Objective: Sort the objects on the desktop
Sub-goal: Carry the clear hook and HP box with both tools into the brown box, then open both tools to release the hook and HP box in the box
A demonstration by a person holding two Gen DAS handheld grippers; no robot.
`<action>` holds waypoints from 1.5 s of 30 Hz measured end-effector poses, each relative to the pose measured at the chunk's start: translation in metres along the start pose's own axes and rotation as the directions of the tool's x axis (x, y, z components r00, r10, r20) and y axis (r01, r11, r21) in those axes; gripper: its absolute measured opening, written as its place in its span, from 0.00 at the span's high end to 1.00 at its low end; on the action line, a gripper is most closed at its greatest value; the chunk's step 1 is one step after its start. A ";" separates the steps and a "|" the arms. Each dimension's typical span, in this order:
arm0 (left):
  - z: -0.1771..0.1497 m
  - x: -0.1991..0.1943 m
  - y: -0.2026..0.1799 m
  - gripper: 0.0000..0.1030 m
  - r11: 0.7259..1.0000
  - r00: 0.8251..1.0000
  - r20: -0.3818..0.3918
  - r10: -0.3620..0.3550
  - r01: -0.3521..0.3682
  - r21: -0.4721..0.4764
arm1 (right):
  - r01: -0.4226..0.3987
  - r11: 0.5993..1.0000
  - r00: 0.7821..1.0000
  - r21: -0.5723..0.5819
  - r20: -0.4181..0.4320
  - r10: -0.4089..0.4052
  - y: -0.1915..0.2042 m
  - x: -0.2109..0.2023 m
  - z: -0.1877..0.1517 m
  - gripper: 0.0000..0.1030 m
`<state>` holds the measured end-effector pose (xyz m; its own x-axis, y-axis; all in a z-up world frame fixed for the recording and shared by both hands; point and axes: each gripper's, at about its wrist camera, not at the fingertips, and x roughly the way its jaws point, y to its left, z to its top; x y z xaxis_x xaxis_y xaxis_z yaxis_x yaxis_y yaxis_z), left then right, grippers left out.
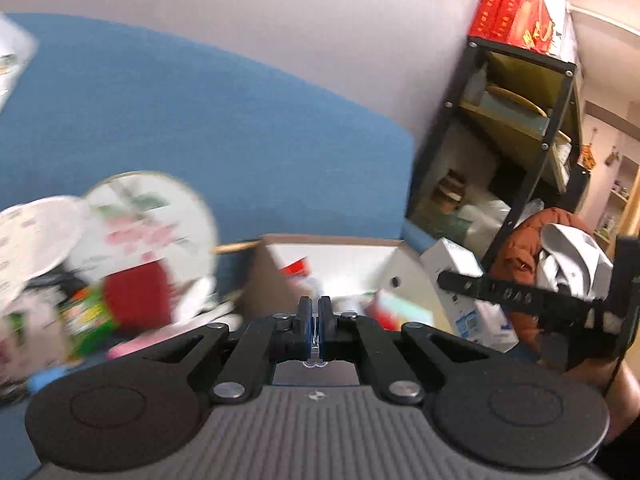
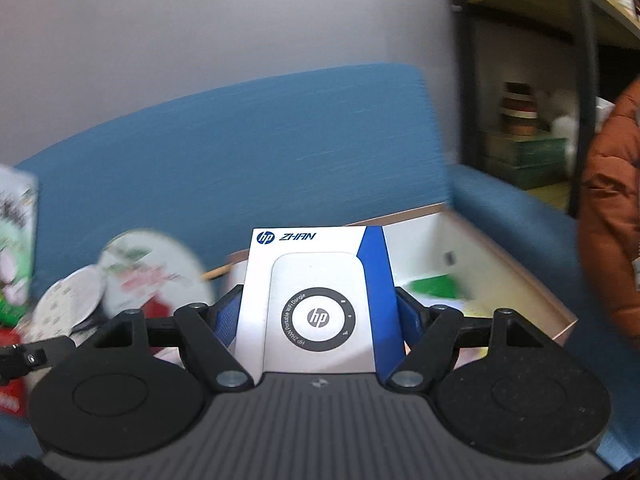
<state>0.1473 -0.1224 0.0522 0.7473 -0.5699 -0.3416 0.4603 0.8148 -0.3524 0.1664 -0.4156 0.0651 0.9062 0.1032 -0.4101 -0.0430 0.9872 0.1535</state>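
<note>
Right gripper point(image 2: 318, 312) pinches the HP dongle box point(image 2: 316, 300) squarely between its blue pads, box upright. The open cardboard box point(image 2: 500, 248) sits ahead, rightward of the jaws. Best carry it over the rim before releasing. Left gripper point(image 1: 317, 312) hovers, jaws pressed together, empty.

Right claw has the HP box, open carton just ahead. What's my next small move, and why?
Probably ease the right claw forward over the open carton, then release. The HP box sits clamped between the blue pads, and the carton lies just beyond it, to the right.
</note>
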 end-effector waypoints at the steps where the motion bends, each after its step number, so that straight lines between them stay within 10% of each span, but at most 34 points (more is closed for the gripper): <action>1: 0.004 0.011 -0.006 1.00 1.000 1.000 -0.008 -0.016 0.016 -0.006 | 0.014 1.000 1.000 0.007 -0.001 -0.014 -0.010 0.004 0.004 0.28; 22: 0.024 0.214 -0.046 0.99 0.996 0.988 -0.144 0.047 -0.058 -0.071 | 0.137 0.991 0.970 -0.011 -0.202 -0.136 -0.098 0.156 0.033 0.28; 23: 0.023 0.213 -0.047 0.96 0.997 0.990 -0.136 0.036 -0.045 -0.063 | 0.133 0.991 0.969 -0.012 -0.210 -0.133 -0.098 0.160 0.033 0.28; 27: 0.022 0.203 -0.047 0.19 0.997 0.993 -0.119 0.024 -0.033 -0.075 | 0.128 0.991 0.971 -0.026 -0.200 -0.131 -0.094 0.160 0.033 0.18; 34: 0.026 0.179 -0.057 0.01 0.997 0.992 -0.108 0.067 -0.062 0.042 | 0.163 0.986 0.975 0.019 -0.155 -0.158 -0.100 0.132 0.033 0.04; 45: 0.021 0.139 -0.055 0.00 0.989 0.980 -0.143 0.138 -0.128 0.078 | 0.149 0.989 0.971 -0.003 -0.191 -0.146 -0.086 0.084 0.023 0.02</action>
<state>0.2357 -0.2441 0.0429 0.7276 -0.4609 -0.5081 0.3967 0.8870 -0.2365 0.2561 -0.4949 0.0381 0.8056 -0.0211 -0.5921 0.0910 0.9919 0.0884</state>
